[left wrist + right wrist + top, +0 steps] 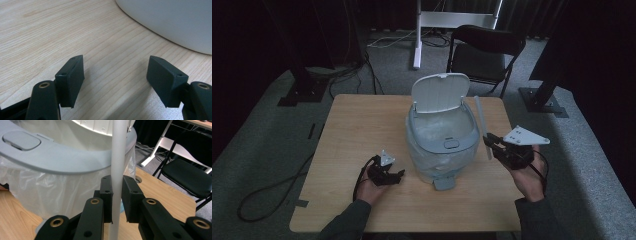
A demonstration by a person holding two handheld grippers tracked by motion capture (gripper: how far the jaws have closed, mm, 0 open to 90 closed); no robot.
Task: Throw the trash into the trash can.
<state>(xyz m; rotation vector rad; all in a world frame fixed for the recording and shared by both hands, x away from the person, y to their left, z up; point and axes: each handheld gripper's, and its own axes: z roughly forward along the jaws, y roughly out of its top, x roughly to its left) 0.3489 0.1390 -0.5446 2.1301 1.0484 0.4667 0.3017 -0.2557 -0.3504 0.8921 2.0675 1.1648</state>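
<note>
Right claw (117, 202) clamps the white rod (117, 157) upright, bin (442, 145) at nine o'clock; left claw (115, 80) gapes empty. Next, swing it over the open rim.

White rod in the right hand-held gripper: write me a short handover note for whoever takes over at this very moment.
Right hand-held gripper: shut on the white rod, held roughly upright just right of the bin.
Left hand-held gripper: open, nothing between its jaws, low over the table beside the bin's base.
Bin: mid-table, lid flipped up, clear bag liner fitted and draped over the rim.
Done: rod picked up, lid open.
Left: probably dropping the rod into the open bin; it is not yet over the opening.
</note>
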